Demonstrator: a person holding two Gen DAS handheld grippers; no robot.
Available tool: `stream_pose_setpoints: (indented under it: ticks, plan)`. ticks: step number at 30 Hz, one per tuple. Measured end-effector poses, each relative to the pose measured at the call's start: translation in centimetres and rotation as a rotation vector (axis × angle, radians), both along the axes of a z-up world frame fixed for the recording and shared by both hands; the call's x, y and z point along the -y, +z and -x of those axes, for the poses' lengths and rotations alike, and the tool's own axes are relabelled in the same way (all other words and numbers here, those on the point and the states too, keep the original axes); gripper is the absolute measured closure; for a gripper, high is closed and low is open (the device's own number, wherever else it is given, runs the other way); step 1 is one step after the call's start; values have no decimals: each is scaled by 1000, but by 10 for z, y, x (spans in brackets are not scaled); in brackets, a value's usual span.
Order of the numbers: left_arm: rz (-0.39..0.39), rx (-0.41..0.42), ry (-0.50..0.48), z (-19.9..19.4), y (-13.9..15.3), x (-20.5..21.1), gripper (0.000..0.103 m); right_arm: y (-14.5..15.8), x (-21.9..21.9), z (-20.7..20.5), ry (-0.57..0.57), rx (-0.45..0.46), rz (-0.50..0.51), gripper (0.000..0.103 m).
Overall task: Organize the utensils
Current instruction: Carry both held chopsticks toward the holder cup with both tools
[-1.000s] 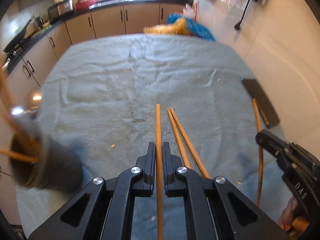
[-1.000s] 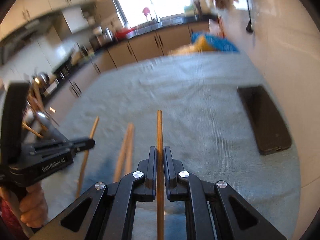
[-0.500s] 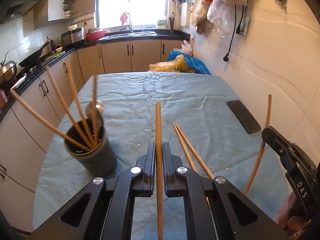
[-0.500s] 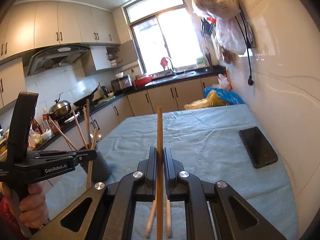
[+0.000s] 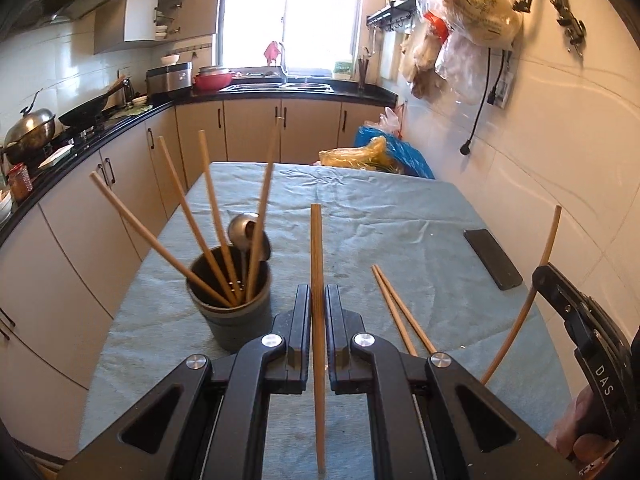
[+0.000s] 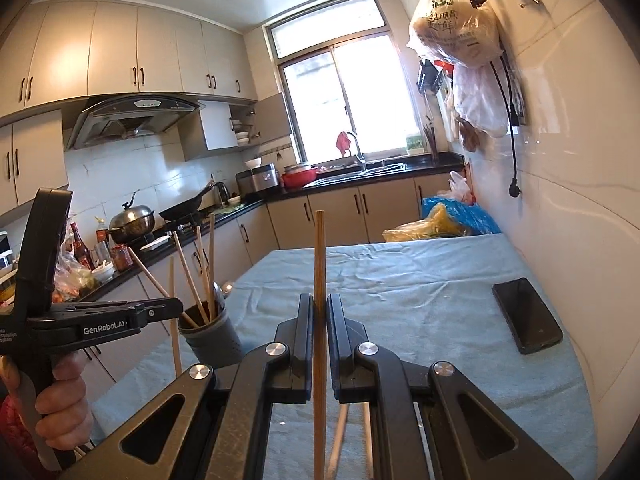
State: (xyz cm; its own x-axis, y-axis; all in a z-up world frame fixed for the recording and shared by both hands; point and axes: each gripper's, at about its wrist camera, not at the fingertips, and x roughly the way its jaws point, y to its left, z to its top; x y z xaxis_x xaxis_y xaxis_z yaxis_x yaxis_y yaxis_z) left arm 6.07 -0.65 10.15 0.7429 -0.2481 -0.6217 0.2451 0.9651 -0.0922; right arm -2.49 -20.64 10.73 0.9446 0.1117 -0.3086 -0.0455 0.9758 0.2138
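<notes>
My left gripper [image 5: 318, 292] is shut on a wooden chopstick [image 5: 317, 248] and holds it upright above the table. My right gripper [image 6: 319, 300] is shut on another wooden chopstick [image 6: 319, 252], also upright. A dark grey utensil holder [image 5: 230, 300] stands on the table's left side with several chopsticks and a metal ladle [image 5: 244, 230] in it; it also shows in the right wrist view [image 6: 212, 336]. Two loose chopsticks [image 5: 396, 308] lie on the cloth right of the left gripper. The right gripper and its chopstick [image 5: 532, 292] show at the right edge of the left wrist view.
The table carries a blue-grey cloth [image 5: 380, 208]. A black phone [image 5: 493, 258] lies near the right wall, also in the right wrist view [image 6: 527, 322]. Plastic bags [image 5: 376, 156] sit at the table's far end. Kitchen cabinets run along the left.
Both grippers have lifted and tilted up from the cloth, each carrying its chopstick upright. The utensil holder has come into full view at the left.
</notes>
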Motion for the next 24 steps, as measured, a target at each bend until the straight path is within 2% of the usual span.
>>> stream_pose_setpoints:
  ticks: [12, 24]
  plan:
    - [36, 11, 28, 5, 9, -25, 97, 3, -9, -10, 30, -18, -26, 96]
    - [56, 31, 54, 8, 24, -46, 97, 22, -26, -23, 79, 5, -30, 96]
